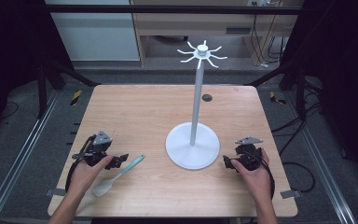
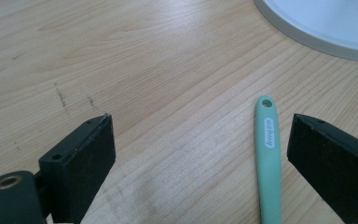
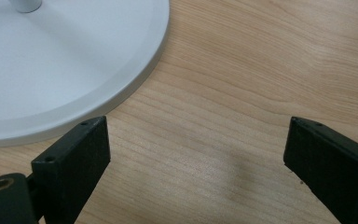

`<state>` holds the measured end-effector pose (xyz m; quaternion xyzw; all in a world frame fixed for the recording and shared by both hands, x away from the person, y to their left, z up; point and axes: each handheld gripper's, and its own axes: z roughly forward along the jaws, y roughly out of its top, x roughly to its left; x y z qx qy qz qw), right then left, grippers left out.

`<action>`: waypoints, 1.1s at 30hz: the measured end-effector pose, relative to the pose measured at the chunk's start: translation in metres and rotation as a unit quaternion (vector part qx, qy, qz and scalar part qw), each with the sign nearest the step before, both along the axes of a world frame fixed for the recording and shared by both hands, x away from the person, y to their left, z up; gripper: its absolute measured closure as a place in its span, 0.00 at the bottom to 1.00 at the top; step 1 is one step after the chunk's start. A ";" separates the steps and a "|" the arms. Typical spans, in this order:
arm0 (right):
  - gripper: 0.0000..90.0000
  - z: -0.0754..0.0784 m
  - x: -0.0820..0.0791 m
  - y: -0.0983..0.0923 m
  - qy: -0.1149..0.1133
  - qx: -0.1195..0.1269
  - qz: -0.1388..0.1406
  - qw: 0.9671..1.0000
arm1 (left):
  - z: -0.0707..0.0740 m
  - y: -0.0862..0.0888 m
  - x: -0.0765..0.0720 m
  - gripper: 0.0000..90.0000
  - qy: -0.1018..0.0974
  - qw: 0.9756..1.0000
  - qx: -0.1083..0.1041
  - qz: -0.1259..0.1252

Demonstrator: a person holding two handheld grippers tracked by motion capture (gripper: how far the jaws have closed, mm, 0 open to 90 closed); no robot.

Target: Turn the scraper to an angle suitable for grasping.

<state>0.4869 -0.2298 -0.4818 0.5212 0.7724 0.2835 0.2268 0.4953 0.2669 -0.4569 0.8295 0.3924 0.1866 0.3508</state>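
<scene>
Lying between the wide-spread jaws of the left gripper (image 2: 200, 154), the mint-green silicone spatula (image 2: 269, 158) hugs the right jaw; right gripper (image 3: 196, 163) gapes beside the white round-based stand (image 1: 192, 148).

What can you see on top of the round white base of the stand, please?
On the round base a thin white pole rises from its middle to a crown of hooks. Nothing else rests on it. The table beneath the base is covered.
</scene>
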 end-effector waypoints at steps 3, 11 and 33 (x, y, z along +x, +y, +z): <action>0.08 0.000 0.000 0.001 0.000 0.002 0.000 1.000 | 0.007 -0.008 -0.004 0.09 -0.007 1.000 0.009 -0.010; 0.08 0.001 0.000 0.001 -0.001 0.001 0.001 1.000 | 0.017 -0.022 -0.010 0.19 -0.021 0.999 0.030 -0.025; 0.09 0.000 0.001 0.002 0.003 -0.005 0.005 1.000 | -0.005 -0.034 -0.007 0.94 0.017 0.997 0.064 -0.046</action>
